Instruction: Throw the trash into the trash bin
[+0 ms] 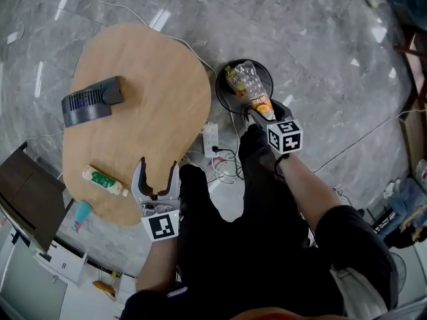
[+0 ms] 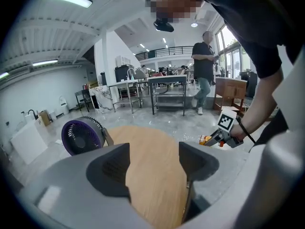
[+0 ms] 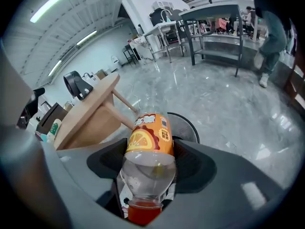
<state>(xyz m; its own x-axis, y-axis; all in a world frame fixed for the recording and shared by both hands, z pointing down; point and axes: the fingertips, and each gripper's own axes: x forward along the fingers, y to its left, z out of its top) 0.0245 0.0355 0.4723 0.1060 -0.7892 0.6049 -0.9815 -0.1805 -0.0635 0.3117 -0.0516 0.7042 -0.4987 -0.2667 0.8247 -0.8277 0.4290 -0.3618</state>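
Plastic bottle (image 3: 148,147) looks light, crushable, slick; right claw (image 3: 150,162) grips it near cap, at bin (image 1: 218,89); left claw (image 2: 152,162) wide apart, empty.

One table (image 1: 147,99), one fan (image 1: 90,102), one tube (image 1: 103,181), one bin (image 1: 218,89), one power strip (image 1: 210,139) and one bottle (image 1: 261,103) (a yellow-labelled thing (image 1: 234,79) in the bin may be another). Two grippers: left gripper (image 1: 158,165), right gripper (image 1: 260,112).

Grey marble floor (image 1: 320,59) (glossy), wooden table (image 1: 147,112), steel benches (image 2: 167,79)
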